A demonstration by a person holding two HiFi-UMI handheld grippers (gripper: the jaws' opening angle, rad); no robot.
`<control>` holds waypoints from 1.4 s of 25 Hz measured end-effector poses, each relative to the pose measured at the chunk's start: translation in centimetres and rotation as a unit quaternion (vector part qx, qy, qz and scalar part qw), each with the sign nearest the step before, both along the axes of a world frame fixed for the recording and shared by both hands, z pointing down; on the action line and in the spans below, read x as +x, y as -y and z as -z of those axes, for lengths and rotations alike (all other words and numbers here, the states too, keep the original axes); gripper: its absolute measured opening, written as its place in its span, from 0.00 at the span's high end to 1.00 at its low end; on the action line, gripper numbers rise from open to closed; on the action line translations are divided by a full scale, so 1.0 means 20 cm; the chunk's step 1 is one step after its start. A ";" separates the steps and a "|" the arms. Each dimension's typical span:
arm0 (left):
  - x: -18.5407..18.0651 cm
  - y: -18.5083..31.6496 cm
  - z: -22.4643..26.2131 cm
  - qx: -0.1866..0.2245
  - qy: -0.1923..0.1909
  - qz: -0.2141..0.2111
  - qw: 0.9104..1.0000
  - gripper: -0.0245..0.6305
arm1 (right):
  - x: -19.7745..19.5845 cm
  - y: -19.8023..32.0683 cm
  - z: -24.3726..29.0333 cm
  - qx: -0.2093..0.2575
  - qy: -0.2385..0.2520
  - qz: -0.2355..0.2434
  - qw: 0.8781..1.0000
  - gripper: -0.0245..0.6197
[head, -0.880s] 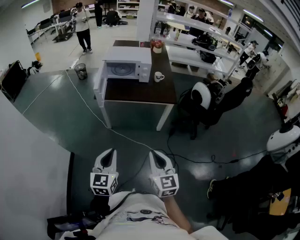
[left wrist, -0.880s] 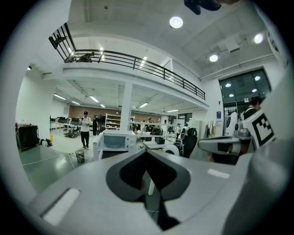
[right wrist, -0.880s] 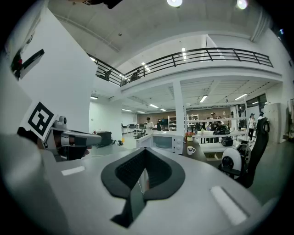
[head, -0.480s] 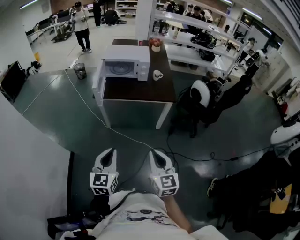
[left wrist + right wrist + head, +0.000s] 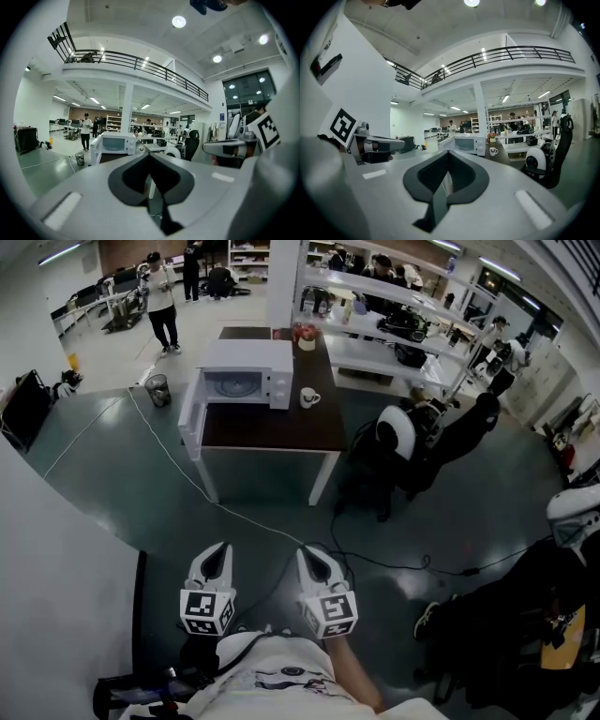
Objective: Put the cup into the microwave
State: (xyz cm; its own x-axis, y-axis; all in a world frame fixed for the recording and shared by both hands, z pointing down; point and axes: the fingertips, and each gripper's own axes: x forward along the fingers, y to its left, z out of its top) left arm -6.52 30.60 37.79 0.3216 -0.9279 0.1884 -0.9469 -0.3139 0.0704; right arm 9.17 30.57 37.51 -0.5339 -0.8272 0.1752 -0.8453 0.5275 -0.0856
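A white cup (image 5: pixel 307 397) stands on the dark brown table (image 5: pixel 272 429), just right of the white microwave (image 5: pixel 240 379), whose door (image 5: pixel 190 414) hangs open to the left. Both are far ahead of me across the floor. My left gripper (image 5: pixel 215 557) and right gripper (image 5: pixel 314 562) are held side by side near my body, both shut and empty. The right gripper view shows the cup (image 5: pixel 492 151) and the microwave (image 5: pixel 466 143) small in the distance beyond the closed jaws. In the left gripper view the microwave (image 5: pixel 114 143) is visible, while the cup is not.
A white cable (image 5: pixel 187 479) runs across the dark floor toward me. A wire bin (image 5: pixel 157 388) stands left of the table, and black office chairs (image 5: pixel 403 442) crowd its right side. A small pot (image 5: pixel 305 336) sits at the table's far end. A person (image 5: pixel 161 296) stands far back.
The table with the microwave and cup has drawn slightly nearer and lower in the head view. Both grippers keep their place near my body and stay shut.
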 end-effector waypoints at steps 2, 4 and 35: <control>0.03 0.00 -0.02 -0.007 0.002 -0.001 1.000 0.96 | 0.02 -0.01 -0.02 -0.006 0.000 0.002 1.000 0.96; 0.07 -0.01 -0.05 -0.015 0.003 -0.002 1.000 0.96 | 0.04 -0.04 -0.03 -0.009 0.001 0.008 1.000 0.96; 0.06 0.72 -0.09 -0.030 -0.006 -0.041 0.999 0.96 | -0.06 0.67 0.00 -0.018 0.015 -0.017 1.000 0.96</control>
